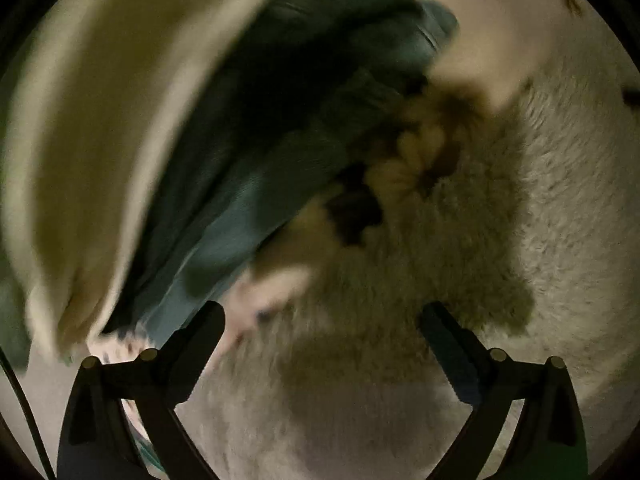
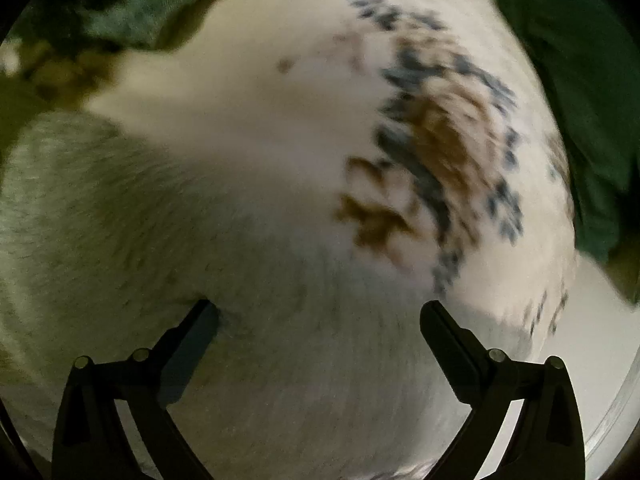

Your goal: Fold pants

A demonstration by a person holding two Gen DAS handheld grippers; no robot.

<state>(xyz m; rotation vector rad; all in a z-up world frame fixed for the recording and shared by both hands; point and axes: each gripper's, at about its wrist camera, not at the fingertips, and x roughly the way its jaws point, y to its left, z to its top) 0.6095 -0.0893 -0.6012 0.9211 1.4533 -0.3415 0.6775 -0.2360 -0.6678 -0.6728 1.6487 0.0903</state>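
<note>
Left wrist view: your left gripper (image 1: 322, 314) is spread wide with nothing between its fingers, above a cream fleecy blanket (image 1: 560, 200).
The blurred dark teal fabric pants (image 1: 256, 132) lie bunched ahead and to the left of it. Your right gripper (image 2: 320, 312) is likewise wide open and empty over the blanket's patterned part.

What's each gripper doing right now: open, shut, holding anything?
Left gripper: open, holding nothing; dark green pants lie ahead.
Right gripper: open, empty, over the fuzzy blanket.
</note>
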